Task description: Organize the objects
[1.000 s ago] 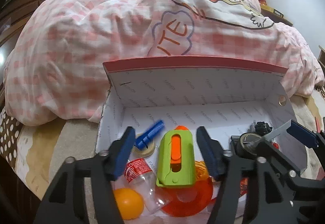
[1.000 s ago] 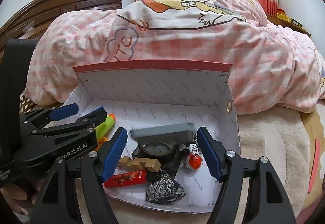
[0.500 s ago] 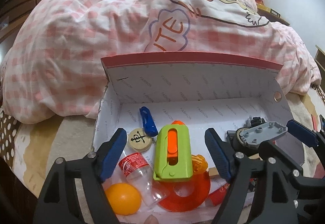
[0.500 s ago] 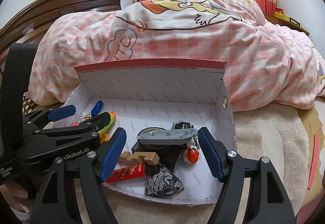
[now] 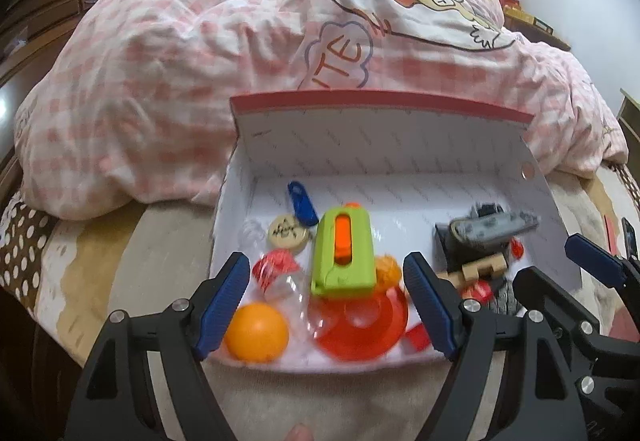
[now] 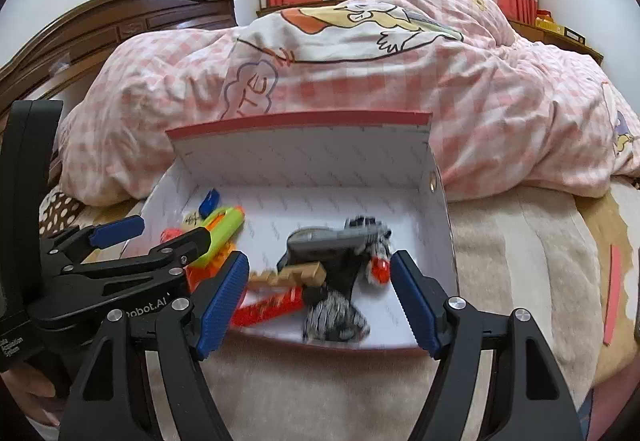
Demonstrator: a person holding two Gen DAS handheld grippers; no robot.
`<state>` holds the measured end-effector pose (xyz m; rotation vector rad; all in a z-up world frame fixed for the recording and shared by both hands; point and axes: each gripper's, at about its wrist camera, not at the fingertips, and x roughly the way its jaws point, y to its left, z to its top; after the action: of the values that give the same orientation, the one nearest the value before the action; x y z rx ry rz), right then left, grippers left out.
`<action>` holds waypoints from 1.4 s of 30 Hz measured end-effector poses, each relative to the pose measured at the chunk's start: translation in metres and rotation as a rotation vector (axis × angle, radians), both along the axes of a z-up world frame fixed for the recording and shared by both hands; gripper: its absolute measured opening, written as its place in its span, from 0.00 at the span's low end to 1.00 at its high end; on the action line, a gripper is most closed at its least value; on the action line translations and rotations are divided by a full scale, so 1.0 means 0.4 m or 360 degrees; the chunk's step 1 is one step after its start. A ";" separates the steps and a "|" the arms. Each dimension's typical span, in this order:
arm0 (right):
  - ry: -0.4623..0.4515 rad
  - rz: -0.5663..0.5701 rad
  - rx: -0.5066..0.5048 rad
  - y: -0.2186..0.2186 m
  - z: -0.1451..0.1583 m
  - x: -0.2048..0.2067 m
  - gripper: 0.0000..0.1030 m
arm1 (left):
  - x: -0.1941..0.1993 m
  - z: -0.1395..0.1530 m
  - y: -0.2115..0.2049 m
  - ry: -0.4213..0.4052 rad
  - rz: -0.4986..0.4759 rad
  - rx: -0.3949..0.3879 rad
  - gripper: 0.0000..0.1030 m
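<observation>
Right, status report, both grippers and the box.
Left gripper open, empty. Right gripper open, empty. Toys all inside the white box. Nothing between either gripper's fingers and the box.

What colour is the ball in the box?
Orange. The ball shows best in the left wrist view.

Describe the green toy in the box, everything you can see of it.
The green toy is a blocky lime-green plastic piece with rounded corners, a long slot down its middle holding an orange slider, and an orange tip at its far end. It lies flat in the left half of the box, its near end resting on a clear orange ring. A round wooden disc and a blue clip lie just left of it. Nothing grips it.
</observation>
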<state>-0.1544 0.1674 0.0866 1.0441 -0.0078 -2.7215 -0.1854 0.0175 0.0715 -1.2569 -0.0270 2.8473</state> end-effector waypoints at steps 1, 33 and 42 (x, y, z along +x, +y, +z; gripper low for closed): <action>-0.0004 0.0002 -0.0004 0.000 0.001 0.009 0.72 | 0.009 0.001 -0.002 -0.0001 0.0001 -0.0002 0.78; -0.0185 -0.0015 -0.0003 0.005 -0.067 0.129 0.72 | 0.147 -0.063 -0.003 -0.0159 0.0016 0.0009 0.78; -0.0188 -0.0016 -0.0005 0.005 -0.069 0.129 0.72 | 0.146 -0.065 -0.005 -0.0163 0.0023 0.0015 0.78</action>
<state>-0.1029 0.1693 0.0589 1.2055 -0.0369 -2.6639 -0.1272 0.0155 0.0457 -1.4051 -0.0520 2.7883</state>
